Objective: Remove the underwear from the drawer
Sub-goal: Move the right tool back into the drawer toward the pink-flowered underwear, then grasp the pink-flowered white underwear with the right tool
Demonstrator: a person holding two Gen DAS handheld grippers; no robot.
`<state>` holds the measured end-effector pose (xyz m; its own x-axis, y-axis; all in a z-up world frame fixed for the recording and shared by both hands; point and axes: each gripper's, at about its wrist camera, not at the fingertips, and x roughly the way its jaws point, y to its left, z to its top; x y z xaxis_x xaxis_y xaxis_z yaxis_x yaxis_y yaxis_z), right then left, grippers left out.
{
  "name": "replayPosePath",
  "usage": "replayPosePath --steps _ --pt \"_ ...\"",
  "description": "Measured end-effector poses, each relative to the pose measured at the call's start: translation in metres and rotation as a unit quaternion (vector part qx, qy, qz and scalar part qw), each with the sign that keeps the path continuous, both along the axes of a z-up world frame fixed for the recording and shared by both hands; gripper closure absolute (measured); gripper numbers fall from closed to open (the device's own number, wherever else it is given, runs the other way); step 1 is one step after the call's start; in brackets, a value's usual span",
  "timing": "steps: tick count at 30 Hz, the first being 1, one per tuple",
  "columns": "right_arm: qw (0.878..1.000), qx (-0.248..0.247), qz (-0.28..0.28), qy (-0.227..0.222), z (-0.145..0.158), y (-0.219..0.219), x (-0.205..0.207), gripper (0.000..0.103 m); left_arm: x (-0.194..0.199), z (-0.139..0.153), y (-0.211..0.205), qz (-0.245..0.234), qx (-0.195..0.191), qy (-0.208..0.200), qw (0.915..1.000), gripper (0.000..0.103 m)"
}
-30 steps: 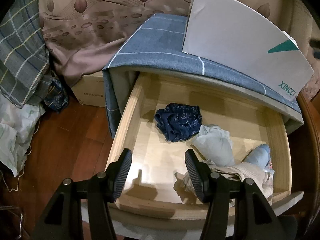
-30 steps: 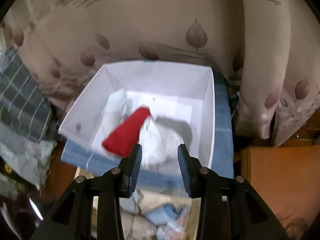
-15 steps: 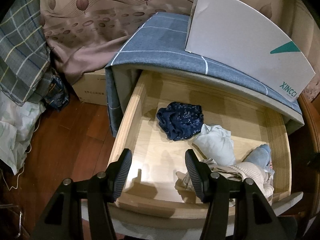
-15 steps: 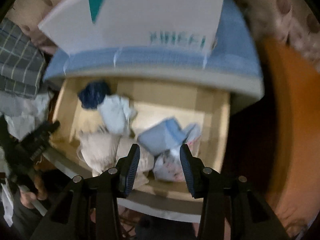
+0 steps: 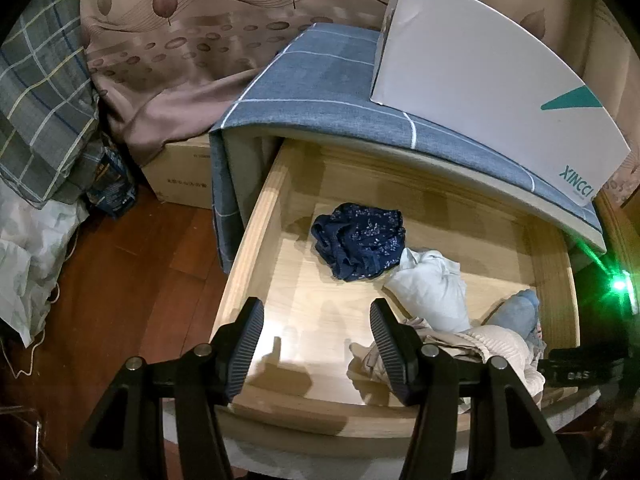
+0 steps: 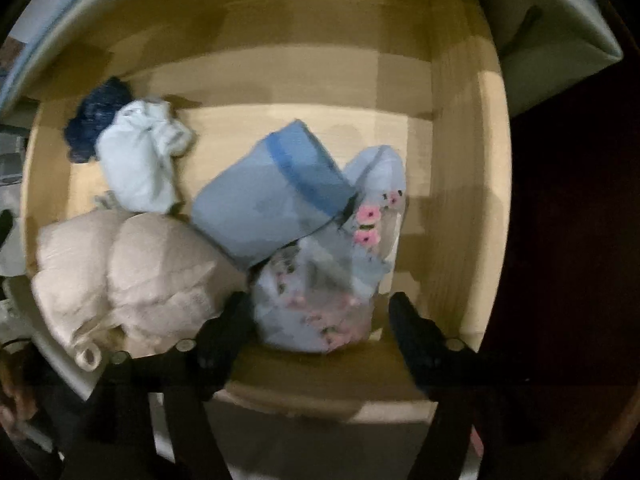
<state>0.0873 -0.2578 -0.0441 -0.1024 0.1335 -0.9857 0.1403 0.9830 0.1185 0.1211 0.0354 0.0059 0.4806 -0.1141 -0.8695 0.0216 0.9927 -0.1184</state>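
The open drawer [image 5: 256, 236] holds several garments: one bundle [image 5: 358, 240] lies toward the back left, a second bundle [image 5: 432, 288] just to its right, touching it. A box [image 5: 492, 84] stands on the cabinet top [image 5: 320, 84] behind the drawer.

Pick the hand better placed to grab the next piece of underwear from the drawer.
Right. The right gripper points down, jaws just opened, straddling the floral pale-blue underwear. The left gripper is open over bare wooden drawer floor.

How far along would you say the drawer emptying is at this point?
Done: cannot tell; the white box hides its contents. In hand: the right gripper, jaws just opening, straddles the floral underwear without pressing it. Left: five pieces in the drawer.
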Motion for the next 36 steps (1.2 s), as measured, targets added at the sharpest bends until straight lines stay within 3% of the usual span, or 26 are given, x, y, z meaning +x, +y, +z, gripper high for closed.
replayPosePath --steps 13,19,28,30,33,36 --pt "0.998 -0.026 0.042 0.036 -0.026 0.025 0.022 0.03 0.002 0.0 0.001 0.002 -0.009 0.003 1.0 0.046" --pt "0.998 0.007 0.047 0.036 -0.03 0.04 0.023 0.037 0.003 -0.001 0.002 0.004 -0.012 0.005 0.9999 0.046" --pt "0.997 0.002 0.057 0.06 -0.039 0.041 0.025 0.034 0.004 -0.003 0.004 0.006 -0.015 0.009 0.9998 0.046" --pt "0.997 0.004 0.056 0.059 -0.04 0.039 0.024 0.036 0.003 -0.003 0.003 0.006 -0.013 0.009 0.9999 0.046" --pt "0.997 0.0 0.068 0.046 -0.038 0.039 0.022 0.061 0.003 -0.003 0.003 0.007 -0.014 0.009 0.9998 0.046" --pt "0.996 -0.01 0.086 0.026 -0.033 0.042 0.017 0.068 0.004 -0.003 0.003 0.006 -0.013 0.01 0.9998 0.046"
